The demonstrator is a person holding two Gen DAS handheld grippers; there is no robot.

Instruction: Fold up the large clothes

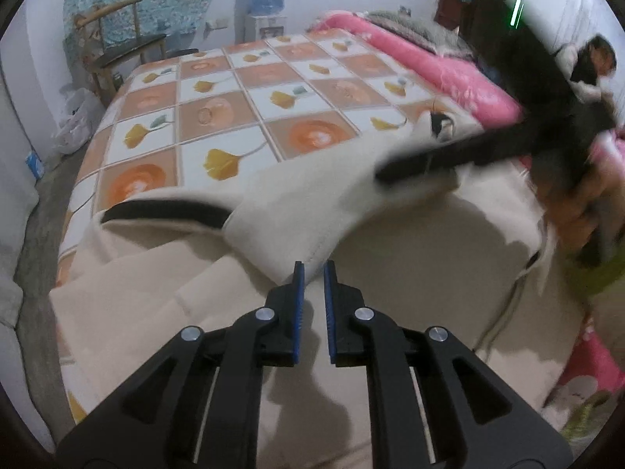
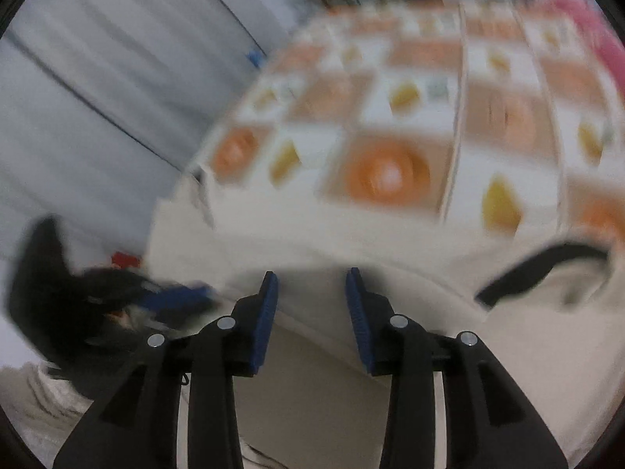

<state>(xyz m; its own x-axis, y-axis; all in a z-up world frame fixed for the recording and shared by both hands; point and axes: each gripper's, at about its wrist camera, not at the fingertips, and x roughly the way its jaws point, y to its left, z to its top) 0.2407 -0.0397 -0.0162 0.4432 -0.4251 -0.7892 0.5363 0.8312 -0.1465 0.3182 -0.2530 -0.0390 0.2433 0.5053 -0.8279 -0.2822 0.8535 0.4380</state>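
A large cream garment (image 1: 351, 265) with black trim (image 1: 168, 211) lies on the near part of the bed. A folded flap of it (image 1: 312, 211) is raised. My left gripper (image 1: 313, 269) is narrowly open, its blue pads at the flap's near edge with cloth in the gap. My right gripper (image 1: 394, 174) shows blurred in the left wrist view, fingers laid on the flap's far end. In the blurred right wrist view my right gripper (image 2: 312, 277) is open over the cream garment (image 2: 312, 351), its black trim (image 2: 539, 269) to the right. The left gripper (image 2: 183, 297) appears there as a blur.
The bed has a checked sheet (image 1: 242, 109) with orange and yellow prints. A pink quilt (image 1: 429, 66) lies along its far right side. A wooden chair (image 1: 125, 47) and a water dispenser (image 1: 267, 0) stand by the back wall. White bags (image 1: 76, 121) sit on the floor at left.
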